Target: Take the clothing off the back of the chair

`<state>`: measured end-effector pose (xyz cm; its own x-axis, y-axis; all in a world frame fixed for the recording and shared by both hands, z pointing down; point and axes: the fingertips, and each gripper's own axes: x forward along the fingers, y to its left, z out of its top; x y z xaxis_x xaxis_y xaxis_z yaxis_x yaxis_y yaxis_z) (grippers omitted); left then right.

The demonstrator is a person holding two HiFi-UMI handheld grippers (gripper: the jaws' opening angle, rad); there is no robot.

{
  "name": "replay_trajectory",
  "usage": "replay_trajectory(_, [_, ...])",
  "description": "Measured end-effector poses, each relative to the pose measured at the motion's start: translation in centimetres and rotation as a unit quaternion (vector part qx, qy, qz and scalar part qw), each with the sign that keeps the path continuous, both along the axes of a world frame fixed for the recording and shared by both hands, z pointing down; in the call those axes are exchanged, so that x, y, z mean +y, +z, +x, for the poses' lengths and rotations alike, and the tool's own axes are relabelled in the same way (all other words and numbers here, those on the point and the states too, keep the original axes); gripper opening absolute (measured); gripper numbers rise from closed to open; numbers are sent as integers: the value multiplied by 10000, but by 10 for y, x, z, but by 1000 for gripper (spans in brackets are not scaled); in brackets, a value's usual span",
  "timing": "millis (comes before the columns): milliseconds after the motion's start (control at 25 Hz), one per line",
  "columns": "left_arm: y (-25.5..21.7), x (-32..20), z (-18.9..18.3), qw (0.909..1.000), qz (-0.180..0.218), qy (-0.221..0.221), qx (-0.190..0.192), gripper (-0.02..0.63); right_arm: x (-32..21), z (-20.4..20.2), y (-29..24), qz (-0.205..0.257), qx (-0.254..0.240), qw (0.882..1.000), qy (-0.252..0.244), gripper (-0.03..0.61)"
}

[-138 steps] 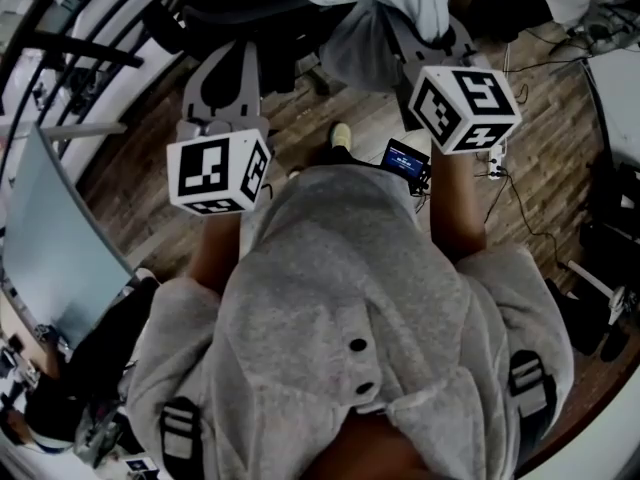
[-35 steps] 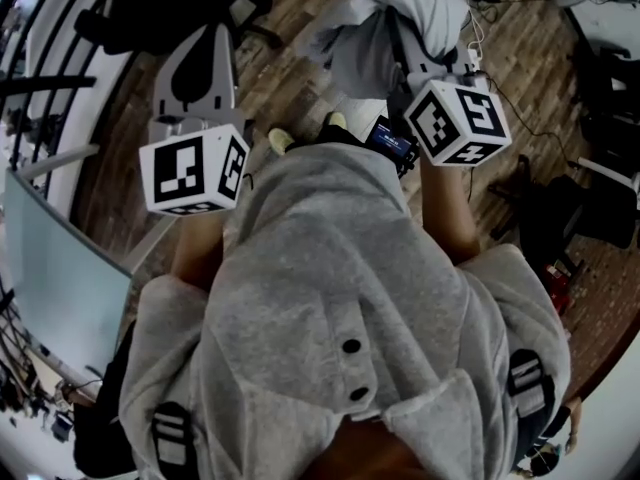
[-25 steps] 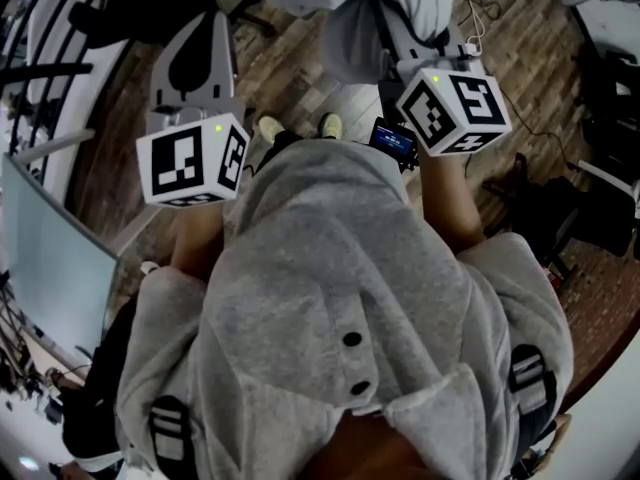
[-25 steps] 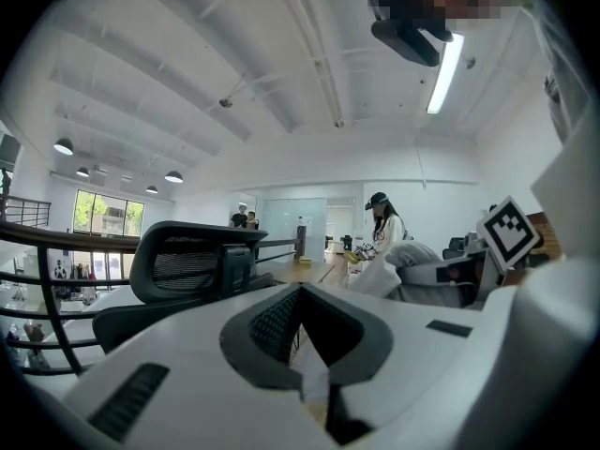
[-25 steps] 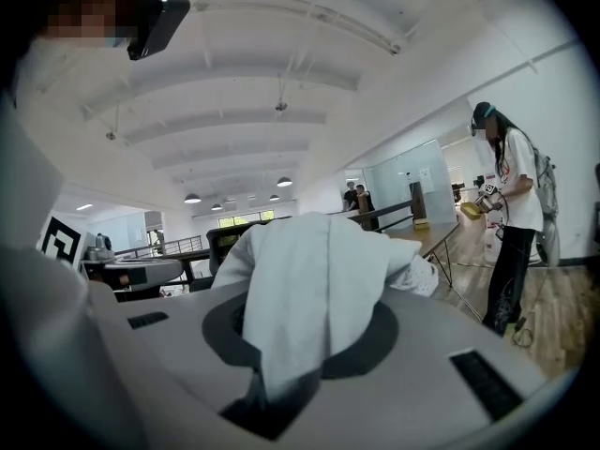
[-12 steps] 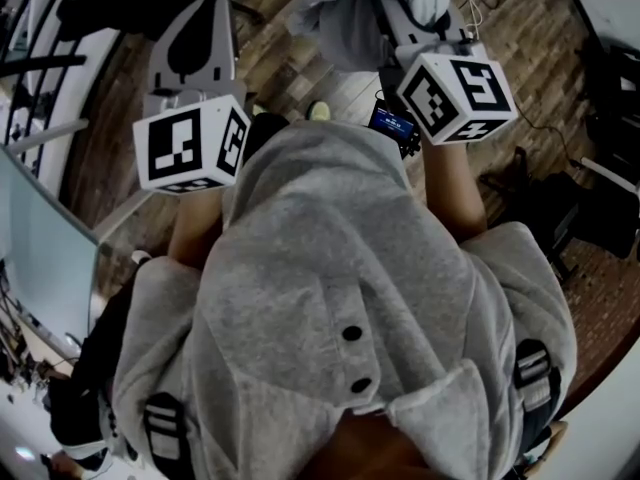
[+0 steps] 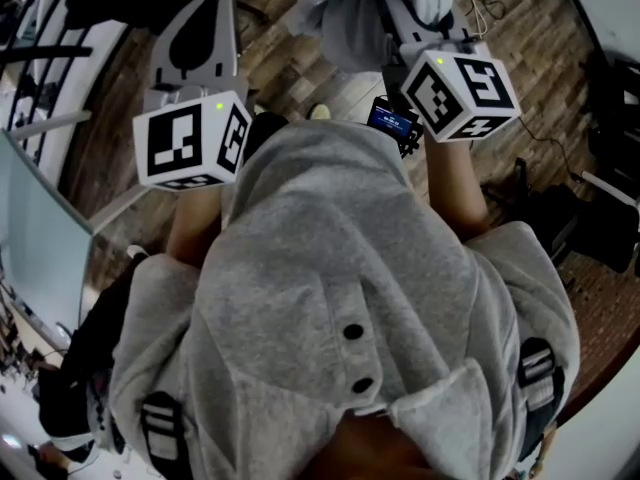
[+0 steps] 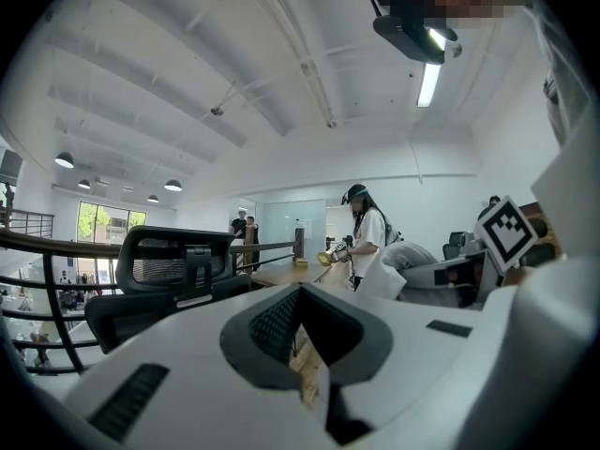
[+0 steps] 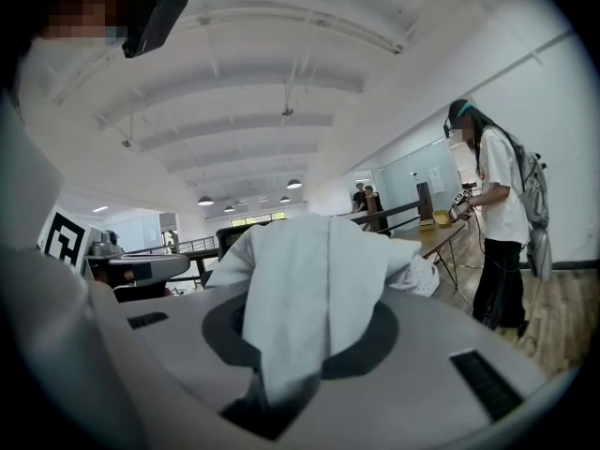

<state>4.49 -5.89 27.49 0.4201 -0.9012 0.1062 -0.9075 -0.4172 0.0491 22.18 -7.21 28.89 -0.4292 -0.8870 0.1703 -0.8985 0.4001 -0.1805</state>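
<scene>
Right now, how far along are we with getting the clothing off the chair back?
Done: the black chair shows a bare back in the left gripper view. In hand: the right gripper is shut on the white clothing, which hangs clear of the chair. The left gripper holds nothing. Left: probably only setting it down; no drop spot is evident.

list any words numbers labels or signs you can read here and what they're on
No readable text anywhere.
Small screen beside the right marker cube: lit lines, too small to read.
Left marker cube and the right one: square patterns only, no letters.
</scene>
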Motion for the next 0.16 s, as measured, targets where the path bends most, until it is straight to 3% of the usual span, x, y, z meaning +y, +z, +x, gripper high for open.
replay_trajectory(160, [0, 3, -2, 10000, -20, -39, -44, 12, 1, -1, 0, -20, -24, 10000, -29, 101])
